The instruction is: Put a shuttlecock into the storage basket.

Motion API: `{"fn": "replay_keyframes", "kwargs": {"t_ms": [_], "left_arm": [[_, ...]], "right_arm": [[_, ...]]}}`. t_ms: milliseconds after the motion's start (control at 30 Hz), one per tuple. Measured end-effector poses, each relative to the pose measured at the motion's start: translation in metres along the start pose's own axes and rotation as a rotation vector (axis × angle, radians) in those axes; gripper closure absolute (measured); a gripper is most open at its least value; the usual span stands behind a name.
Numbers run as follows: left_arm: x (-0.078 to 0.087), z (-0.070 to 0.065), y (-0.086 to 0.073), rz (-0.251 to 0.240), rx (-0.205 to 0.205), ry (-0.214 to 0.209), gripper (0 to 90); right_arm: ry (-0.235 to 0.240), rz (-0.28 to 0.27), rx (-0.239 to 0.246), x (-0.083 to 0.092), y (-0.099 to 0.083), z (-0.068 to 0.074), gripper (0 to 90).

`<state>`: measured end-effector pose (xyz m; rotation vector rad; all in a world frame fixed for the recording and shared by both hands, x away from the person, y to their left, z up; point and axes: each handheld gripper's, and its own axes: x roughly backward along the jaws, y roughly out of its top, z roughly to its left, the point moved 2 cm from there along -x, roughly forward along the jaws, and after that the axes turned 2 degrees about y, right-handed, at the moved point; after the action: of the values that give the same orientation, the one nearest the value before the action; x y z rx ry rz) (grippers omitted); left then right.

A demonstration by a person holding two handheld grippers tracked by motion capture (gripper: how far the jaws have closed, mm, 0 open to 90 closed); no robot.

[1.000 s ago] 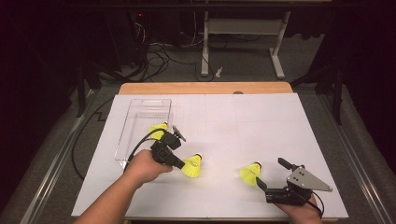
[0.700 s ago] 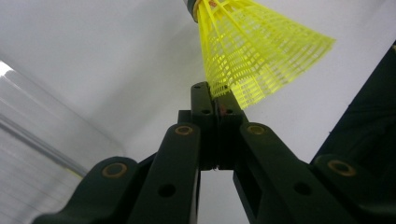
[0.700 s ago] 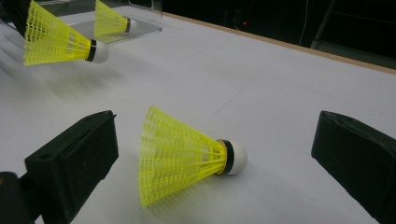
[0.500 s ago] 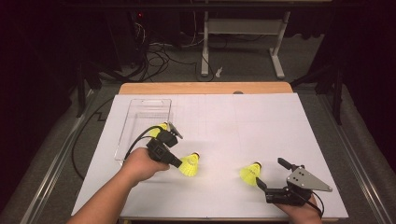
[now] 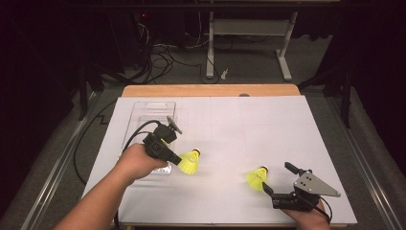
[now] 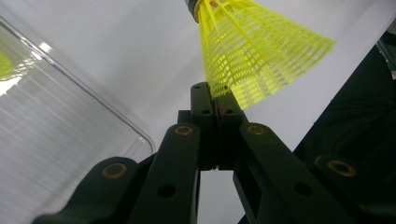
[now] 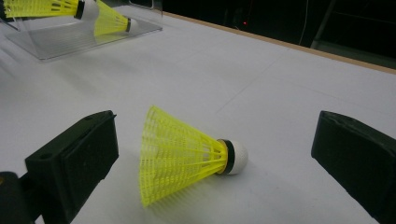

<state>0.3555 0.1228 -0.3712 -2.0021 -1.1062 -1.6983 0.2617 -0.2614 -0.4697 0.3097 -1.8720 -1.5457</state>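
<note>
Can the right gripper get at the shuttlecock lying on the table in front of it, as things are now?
Probably yes. The right gripper has its jaws open, and the shuttlecock lies on its side on the white table just ahead, between the jaw lines, with nothing between them and it.

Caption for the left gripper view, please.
Left gripper shut on a yellow shuttlecock's skirt rim, beside a clear tray.
</note>
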Motion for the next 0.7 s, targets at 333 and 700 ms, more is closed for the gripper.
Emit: {"fn": "replay_keyframes", "kwargs": {"t_ms": [333, 700], "left_arm": [[0.020, 0.004, 0.005, -0.011, 0.013, 0.011, 89.7], [0.033, 0.011, 0.004, -0.007, 0.036, 0.030, 89.7]], "right_arm": [[0.001, 0.000, 0.000, 0.000, 0.000, 0.000, 1.4], [0.003, 0.002, -0.003, 0.000, 0.000, 0.000, 1.4]]}}
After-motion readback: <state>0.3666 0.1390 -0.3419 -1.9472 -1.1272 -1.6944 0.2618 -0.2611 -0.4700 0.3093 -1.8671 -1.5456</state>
